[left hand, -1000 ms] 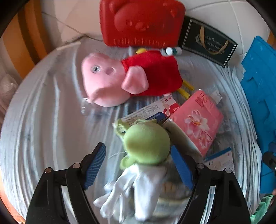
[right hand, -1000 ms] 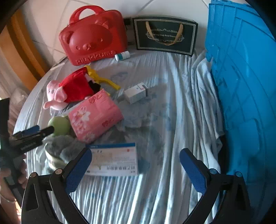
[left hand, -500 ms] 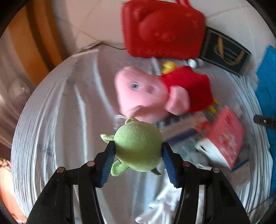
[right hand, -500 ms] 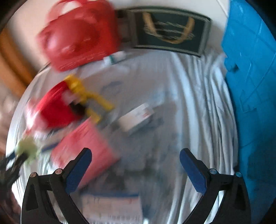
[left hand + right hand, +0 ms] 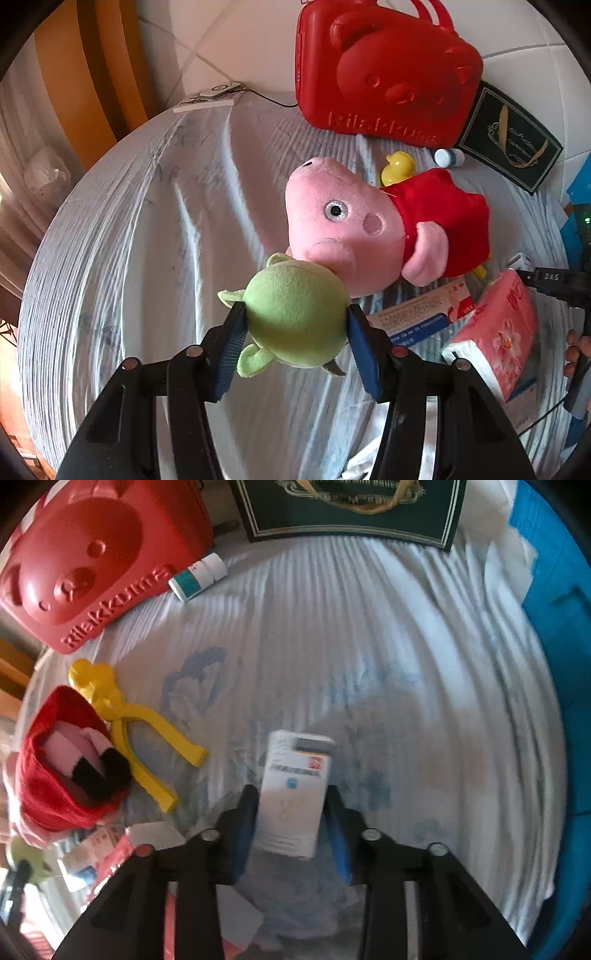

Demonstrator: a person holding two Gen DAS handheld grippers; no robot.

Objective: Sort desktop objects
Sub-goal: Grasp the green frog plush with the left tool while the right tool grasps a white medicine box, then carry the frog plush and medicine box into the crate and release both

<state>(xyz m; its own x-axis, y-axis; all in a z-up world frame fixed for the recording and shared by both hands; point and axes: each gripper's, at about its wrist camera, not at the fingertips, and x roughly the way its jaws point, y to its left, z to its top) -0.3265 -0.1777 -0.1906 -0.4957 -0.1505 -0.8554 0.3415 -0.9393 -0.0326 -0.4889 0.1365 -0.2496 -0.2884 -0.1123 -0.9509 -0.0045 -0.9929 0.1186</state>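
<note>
My left gripper (image 5: 295,325) is shut on a round green plush toy (image 5: 295,317) and holds it above the striped cloth, just in front of a pink pig plush in a red dress (image 5: 354,229). My right gripper (image 5: 291,819) is closed around a small white medicine box (image 5: 295,794) lying on the cloth; its blue pads touch both long sides. A yellow duck-shaped clip (image 5: 125,723) lies left of the box, next to the pig plush (image 5: 62,775). A small white and teal bottle (image 5: 197,576) lies by the red case.
A red bear-face case (image 5: 384,74) and a dark green gift bag (image 5: 513,144) stand at the back by the wall. A blue crate (image 5: 561,657) stands at the right. A pink tissue pack (image 5: 498,332) and a flat medicine box (image 5: 417,314) lie near the pig.
My left gripper shut on the green plush and lifted it left, off the pile. My right gripper moved forward and closed on the white medicine box.
</note>
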